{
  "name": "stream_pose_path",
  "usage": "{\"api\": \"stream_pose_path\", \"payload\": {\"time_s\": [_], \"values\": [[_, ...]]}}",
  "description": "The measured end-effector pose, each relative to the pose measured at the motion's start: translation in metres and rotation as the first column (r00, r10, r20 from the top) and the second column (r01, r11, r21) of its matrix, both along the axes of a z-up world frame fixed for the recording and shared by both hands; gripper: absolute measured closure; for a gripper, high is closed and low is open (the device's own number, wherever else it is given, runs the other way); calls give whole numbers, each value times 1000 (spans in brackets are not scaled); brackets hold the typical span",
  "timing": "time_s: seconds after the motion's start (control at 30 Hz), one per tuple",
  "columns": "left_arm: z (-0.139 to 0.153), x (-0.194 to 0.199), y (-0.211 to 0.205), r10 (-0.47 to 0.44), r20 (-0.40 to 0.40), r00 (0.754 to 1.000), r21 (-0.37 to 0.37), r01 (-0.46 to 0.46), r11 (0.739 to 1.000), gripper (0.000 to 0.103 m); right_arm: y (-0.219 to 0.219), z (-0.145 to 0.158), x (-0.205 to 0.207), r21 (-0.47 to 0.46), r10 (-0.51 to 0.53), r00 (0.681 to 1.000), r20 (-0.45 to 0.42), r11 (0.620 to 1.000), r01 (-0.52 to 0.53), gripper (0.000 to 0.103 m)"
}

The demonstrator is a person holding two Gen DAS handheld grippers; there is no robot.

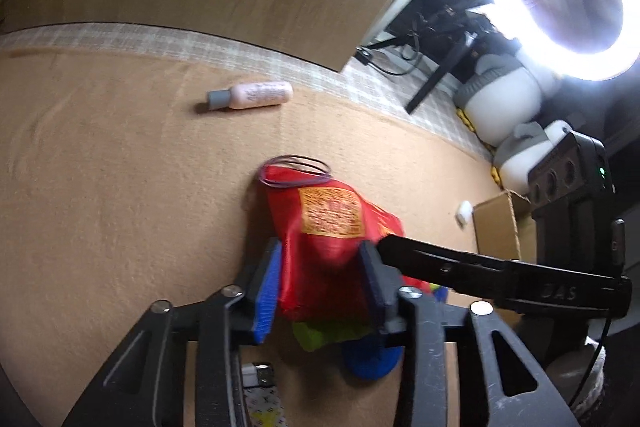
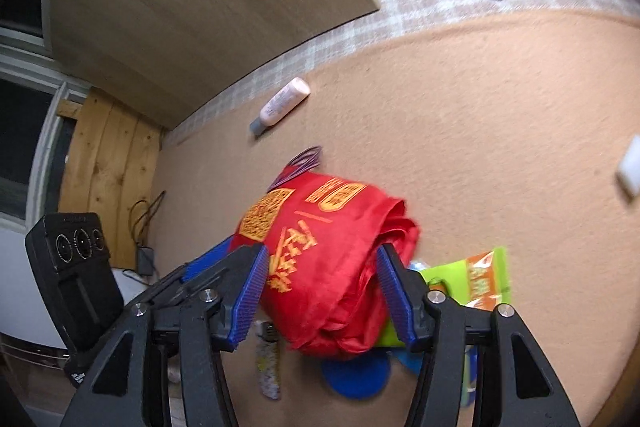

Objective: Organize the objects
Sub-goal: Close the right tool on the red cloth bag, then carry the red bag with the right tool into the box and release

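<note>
Red fabric, a bunched bag (image 1: 320,247) printed with yellow characters, sits between the pads of both claws, and we read this as the gripping step of the tidying job. We find the left claw (image 1: 320,279) narrowed onto the bag, both blue pads pressed against the cloth, which bulges out above them. We find the right claw (image 2: 324,283) set wider around the thick folded body of the same bag; its left pad touches the cloth, and its right pad lies at the folded edge, so we judge it a hold, though a loose one. Beyond the fingertips of both claws, past the bag's far end, lie thin purple hair ties (image 1: 296,173), and further ahead a pink bottle (image 1: 252,95) with a grey cap lies on its side on the tan carpet (image 1: 100,167). Below and just right of the right claw we note a green and orange snack packet (image 2: 484,279); under the bag a blue round item (image 2: 356,375) shows, and a lighter (image 2: 267,363) lies near the left pad. We judge the next move calls for both claws to lift together, keeping the cloth taut, as slack fabric may slip from the wider right hold.
</note>
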State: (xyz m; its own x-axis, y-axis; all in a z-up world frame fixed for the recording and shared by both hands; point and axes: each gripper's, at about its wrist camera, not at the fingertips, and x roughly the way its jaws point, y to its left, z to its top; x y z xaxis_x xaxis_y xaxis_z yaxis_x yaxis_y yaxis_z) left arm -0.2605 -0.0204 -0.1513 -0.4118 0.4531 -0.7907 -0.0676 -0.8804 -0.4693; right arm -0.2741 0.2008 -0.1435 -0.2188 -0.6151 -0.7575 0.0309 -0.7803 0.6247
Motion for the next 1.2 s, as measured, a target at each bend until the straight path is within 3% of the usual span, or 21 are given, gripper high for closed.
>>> {"api": "stream_pose_path", "payload": {"time_s": [0.57, 1.2], "values": [[19, 60, 12, -11, -33, 999, 39, 12, 999, 71, 6, 19, 38, -70, -16, 1000, -23, 997, 15, 57], [19, 182, 53, -119, -15, 993, 27, 119, 992, 67, 32, 24, 152, -41, 12, 999, -44, 999, -14, 57]]}}
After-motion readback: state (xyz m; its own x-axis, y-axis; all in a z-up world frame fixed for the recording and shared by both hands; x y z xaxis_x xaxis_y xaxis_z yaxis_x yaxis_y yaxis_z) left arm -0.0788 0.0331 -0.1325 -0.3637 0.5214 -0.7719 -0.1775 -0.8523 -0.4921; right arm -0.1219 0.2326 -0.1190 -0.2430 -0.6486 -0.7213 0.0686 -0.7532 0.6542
